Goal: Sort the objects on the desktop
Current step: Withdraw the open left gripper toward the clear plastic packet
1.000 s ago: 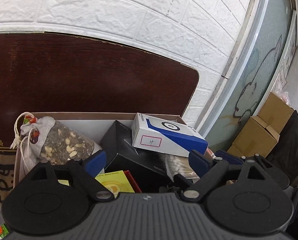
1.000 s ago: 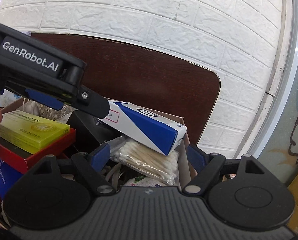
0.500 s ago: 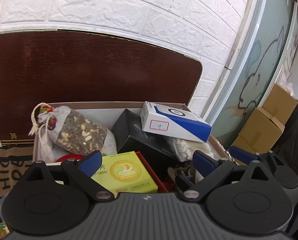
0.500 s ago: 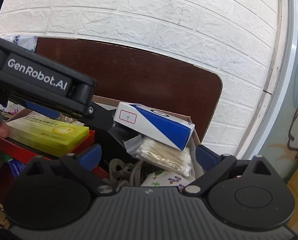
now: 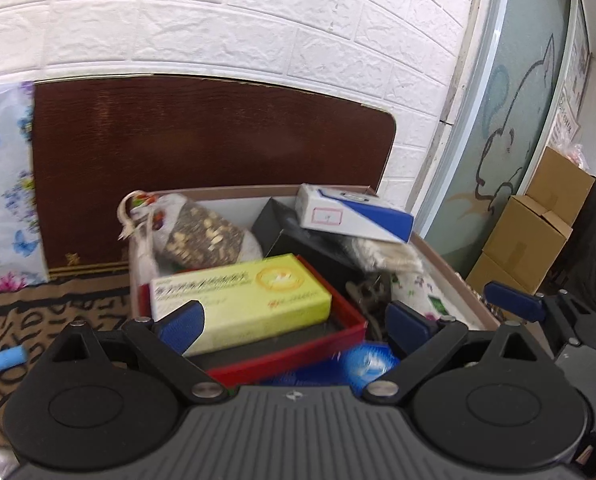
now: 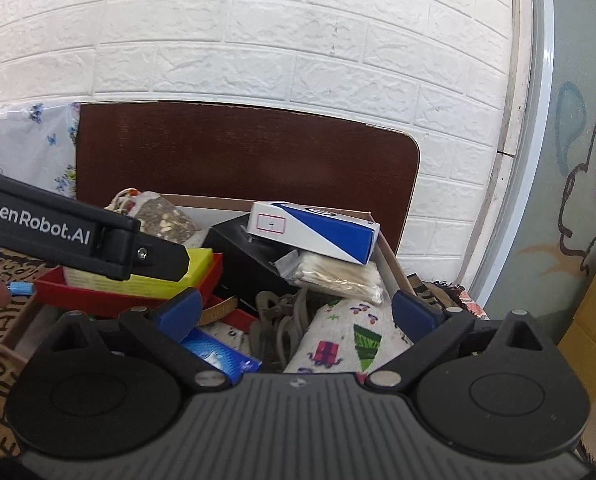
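- Left gripper [image 5: 294, 322] has its jaws spread wide, nothing between the blue pads, hanging over the near edge of the cardboard box [image 5: 454, 268].
- Right gripper [image 6: 296, 314] is the same deal: jaws wide apart, holding nothing, parked over the near right part of the box [image 6: 394, 264].
- The box is crammed. The yellow-green carton [image 5: 242, 300] lies in a red tray [image 5: 298, 354] at about 6 o'clock in the left wrist view, right by the left pad.
- The white-and-blue carton [image 5: 354, 216] sits tilted on top of the pile at 1 o'clock, one corner poking past the right rim. It rests on a black box [image 5: 298, 236] and a bag of cotton swabs [image 6: 338, 278].
- A mesh pouch of seeds [image 5: 194, 236] is slumped in the far left corner at 11 o'clock, its drawstring hanging over the rim.
- A Christmas-print cloth bag [image 6: 346, 340] and a tangle of beige cord [image 6: 282, 320] fill the near right corner, under the right gripper.
- The far rim backs onto a dark brown board [image 5: 210, 136] against the white brick wall [image 5: 258, 24], so no room behind.
- Open room is to the left: patterned tablecloth [image 5: 38, 312] at 9 o'clock, with just a small blue-capped thing [image 5: 8, 359] on it.
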Motion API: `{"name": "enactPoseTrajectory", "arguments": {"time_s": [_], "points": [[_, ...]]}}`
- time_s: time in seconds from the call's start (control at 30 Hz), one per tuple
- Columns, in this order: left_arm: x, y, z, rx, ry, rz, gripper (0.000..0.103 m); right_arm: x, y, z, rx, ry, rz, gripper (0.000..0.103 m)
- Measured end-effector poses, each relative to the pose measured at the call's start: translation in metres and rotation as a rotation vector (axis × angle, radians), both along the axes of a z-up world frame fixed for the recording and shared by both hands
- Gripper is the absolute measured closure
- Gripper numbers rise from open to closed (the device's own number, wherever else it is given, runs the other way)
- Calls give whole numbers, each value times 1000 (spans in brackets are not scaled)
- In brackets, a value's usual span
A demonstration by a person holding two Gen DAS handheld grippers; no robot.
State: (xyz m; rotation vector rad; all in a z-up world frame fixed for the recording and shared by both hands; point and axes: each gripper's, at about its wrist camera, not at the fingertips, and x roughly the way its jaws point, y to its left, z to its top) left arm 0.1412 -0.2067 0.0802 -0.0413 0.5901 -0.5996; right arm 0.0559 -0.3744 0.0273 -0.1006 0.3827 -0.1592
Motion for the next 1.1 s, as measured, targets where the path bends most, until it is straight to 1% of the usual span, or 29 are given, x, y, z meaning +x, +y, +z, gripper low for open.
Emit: {"name": "enactPoseTrajectory", "arguments": {"time_s": [0.17,0.3,0.5,0.57,0.63,0.73,0.87,1.1], "points": [[-23,18,-4,19,-4,37,3,-22,17,4,19,-30,5,4],[-40,32,-9,15,-1,56,3,-36,30,4,29,-42,4,4],[-62,58,-18,-15,24,85,3,-52,50,-1,39,-37,34,4],[-71,69,-22,-28,27,98,3,-58,58,-4,48,-39,57,4],[-79,81,-29,-24,23,120,3,-63,67,-10,59,-36,85,3],[-88,101,-40,-24,40,154,3,-67,82,-20,64,-18,130,2],[-95,135,-58,-49,107,214,3,-69,108,-33,74,26,197,2],[-102,186,-85,-40,163,307,3,-66,161,-57,72,109,306,2]]}}
